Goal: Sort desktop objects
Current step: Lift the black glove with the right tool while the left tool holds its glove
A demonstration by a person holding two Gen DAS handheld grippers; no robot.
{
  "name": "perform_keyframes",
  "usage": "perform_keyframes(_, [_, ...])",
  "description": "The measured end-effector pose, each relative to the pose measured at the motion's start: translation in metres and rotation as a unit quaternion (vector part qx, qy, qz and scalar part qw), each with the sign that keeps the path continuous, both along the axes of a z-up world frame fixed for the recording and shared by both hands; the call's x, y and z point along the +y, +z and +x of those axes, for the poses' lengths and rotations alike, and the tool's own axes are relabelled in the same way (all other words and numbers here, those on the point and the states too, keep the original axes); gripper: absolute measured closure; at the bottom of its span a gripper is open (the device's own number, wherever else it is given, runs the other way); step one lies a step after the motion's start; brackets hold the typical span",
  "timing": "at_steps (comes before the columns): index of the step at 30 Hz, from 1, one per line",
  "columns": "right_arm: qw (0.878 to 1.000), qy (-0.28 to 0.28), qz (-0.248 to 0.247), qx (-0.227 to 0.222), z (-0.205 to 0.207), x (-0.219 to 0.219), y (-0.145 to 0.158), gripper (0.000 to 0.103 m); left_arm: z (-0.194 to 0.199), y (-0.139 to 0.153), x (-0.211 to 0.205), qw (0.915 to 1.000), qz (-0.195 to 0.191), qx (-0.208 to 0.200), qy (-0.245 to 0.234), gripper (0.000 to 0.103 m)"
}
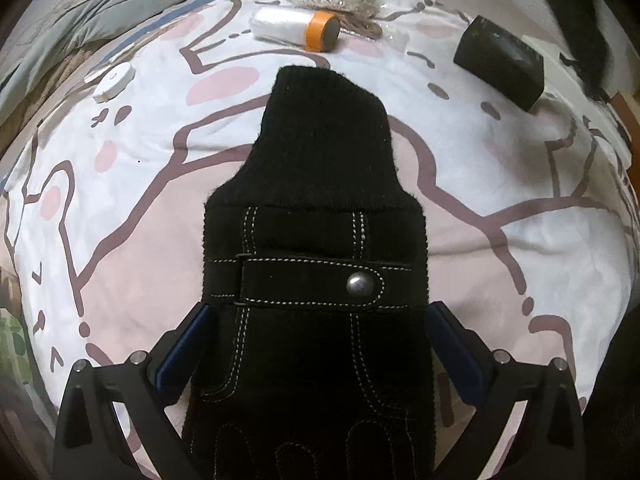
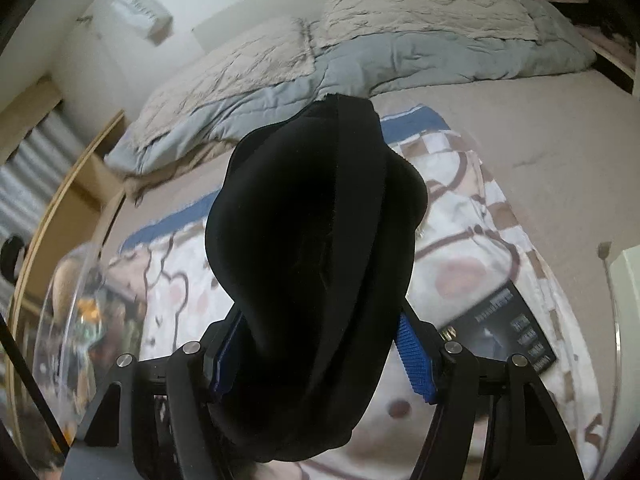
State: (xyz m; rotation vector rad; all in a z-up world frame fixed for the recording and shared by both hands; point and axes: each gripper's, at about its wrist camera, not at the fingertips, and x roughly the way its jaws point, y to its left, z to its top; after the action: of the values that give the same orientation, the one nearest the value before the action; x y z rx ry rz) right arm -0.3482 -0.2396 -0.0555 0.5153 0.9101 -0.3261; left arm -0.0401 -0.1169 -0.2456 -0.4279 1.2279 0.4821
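Black glove point(image 1: 316, 280) is lying lengthwise between the left gripper point(image 1: 316, 360) fingers, held with cuff pointing far over the bed sheet point(image 1: 120, 240), while the right gripper point(image 2: 316, 356) is clamping a dark pouch point(image 2: 316, 240) aloft.

In the left wrist view a glove point(image 1: 320, 280) lies in the middle, on the blanket point(image 1: 500, 240), between the two fingers of the left gripper point(image 1: 320, 344). Far behind it lies a roll of tape point(image 1: 298, 30), with a bag of string point(image 1: 352, 8) just behind the roll. A small round case point(image 1: 110, 80) sits far to the left. A box point(image 1: 500, 62) sits far to the right.

In the right wrist view a pouch point(image 2: 312, 264) sits between the fingers of the right gripper point(image 2: 320, 356), above the blanket. A book point(image 2: 508, 332) lies on the blanket to the right. Pillows point(image 2: 340, 40) lie far behind. At the left edge stands what may be a bin point(image 2: 64, 320).
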Motion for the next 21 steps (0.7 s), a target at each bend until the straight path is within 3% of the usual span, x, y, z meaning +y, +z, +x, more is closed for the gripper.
perform_keyframes(7, [0.996,0.059,-0.021,0.063,-0.022,0.023,-0.010,0.034,0.011,-0.006,0.004,0.9992,-0.008,0.037,0.016,0.000])
perform_keyframes(13, [0.985,0.093,-0.051,0.138,-0.024,0.047,-0.042,0.034,0.024,-0.017,0.002,0.9960,0.013,0.084,0.026,0.000])
perform_keyframes(19, [0.968,0.125,-0.053,0.209,-0.031,0.058,-0.085,0.034,0.012,-0.008,0.004,0.9971,-0.001,0.076,-0.002,0.000])
perform_keyframes(21, [0.964,0.110,-0.048,0.237,-0.029,0.063,-0.104,0.034,0.006,-0.003,0.004,0.9974,-0.007,0.071,-0.009,0.000])
